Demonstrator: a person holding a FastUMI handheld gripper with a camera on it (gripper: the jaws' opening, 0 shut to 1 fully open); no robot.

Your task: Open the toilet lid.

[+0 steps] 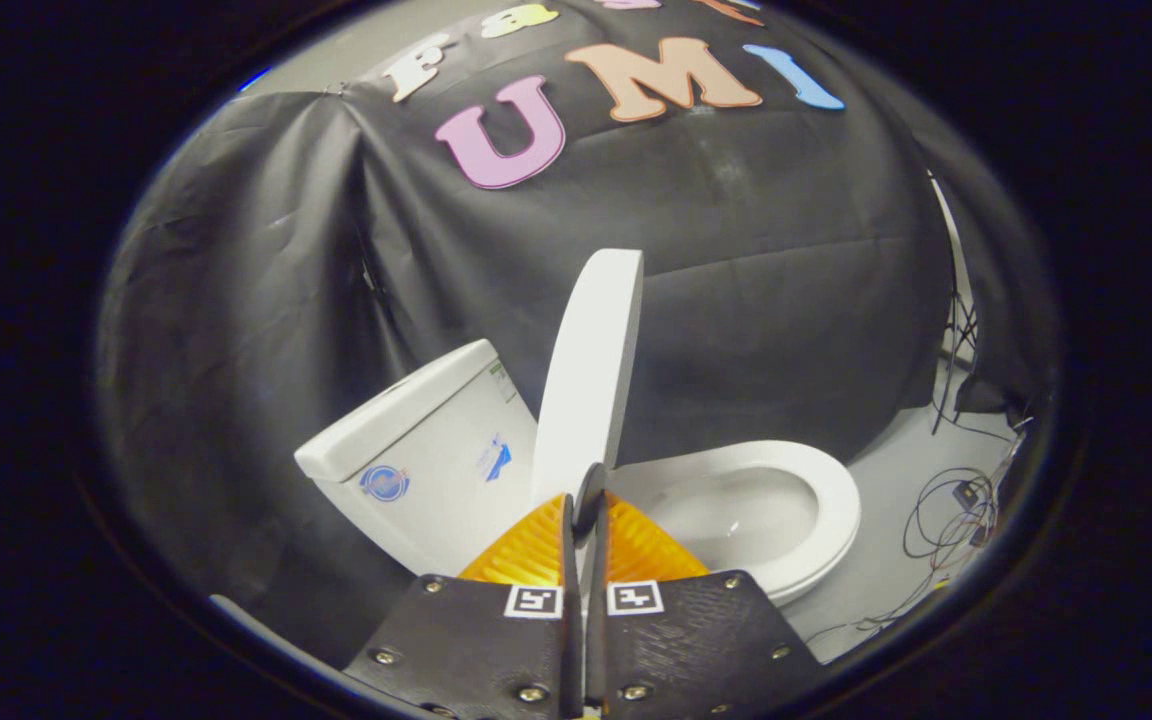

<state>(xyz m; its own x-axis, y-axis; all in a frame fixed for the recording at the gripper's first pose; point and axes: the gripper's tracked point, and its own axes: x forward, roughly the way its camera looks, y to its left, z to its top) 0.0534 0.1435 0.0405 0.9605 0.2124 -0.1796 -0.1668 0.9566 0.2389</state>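
Lid [588,370] stands upright just beyond closed claw [584,520].

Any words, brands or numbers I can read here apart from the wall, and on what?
Round sticker on the tank: too blurred to read.
Blue sticker and corner label, same tank: too small to read.
Square markers on the gripper: patterns, no words.
The fingers stand nearly together at the raised lid's lower edge.

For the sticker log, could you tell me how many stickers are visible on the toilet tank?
3: on the tank, one near its top, one mid-side, one low. Others may be hidden.
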